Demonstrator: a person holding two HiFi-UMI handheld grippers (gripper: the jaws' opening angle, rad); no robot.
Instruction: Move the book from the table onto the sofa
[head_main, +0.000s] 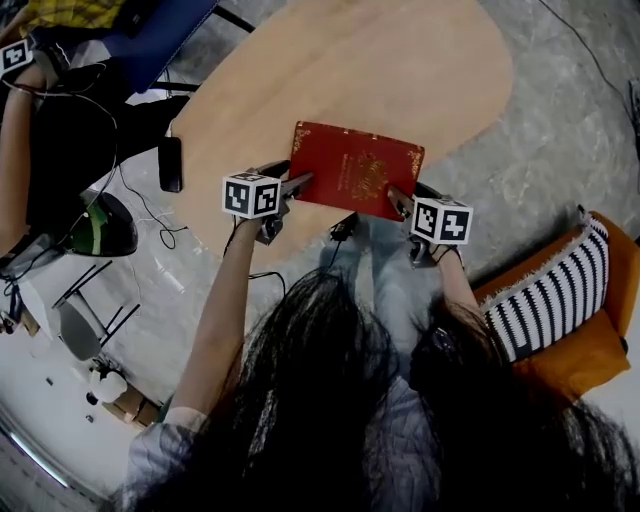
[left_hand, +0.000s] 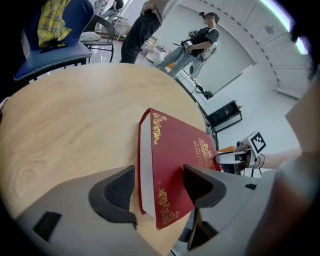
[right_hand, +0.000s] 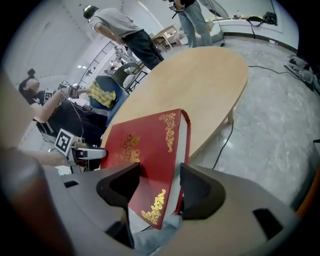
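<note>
From above we've got the red book (head_main: 358, 170) lying flat at the near edge of the wooden table (head_main: 400, 70), gold pattern up, and a gripper at each near corner: the left gripper (head_main: 295, 180) on one side, the right gripper (head_main: 400, 200) on the other. The head view can't show us the jaws properly, but the gripper views can. Looking along the left tongs, we see the pads spread wide with the book's corner between them, a clear gap beside the white page block, nothing pinched. The right gripper view gives the same story: pads apart, the corner sitting between them and poking out past the table edge over blue fabric below. Each gripper view also catches the other gripper's marker cube beyond the book, and people standing in the room behind, which the overhead shot misses. Only the head view gives us the orange sofa (head_main: 600, 345) with its striped cushion (head_main: 550, 295), off to the right and well apart from the book. So the book is on the table, both tongs open around its corners
</note>
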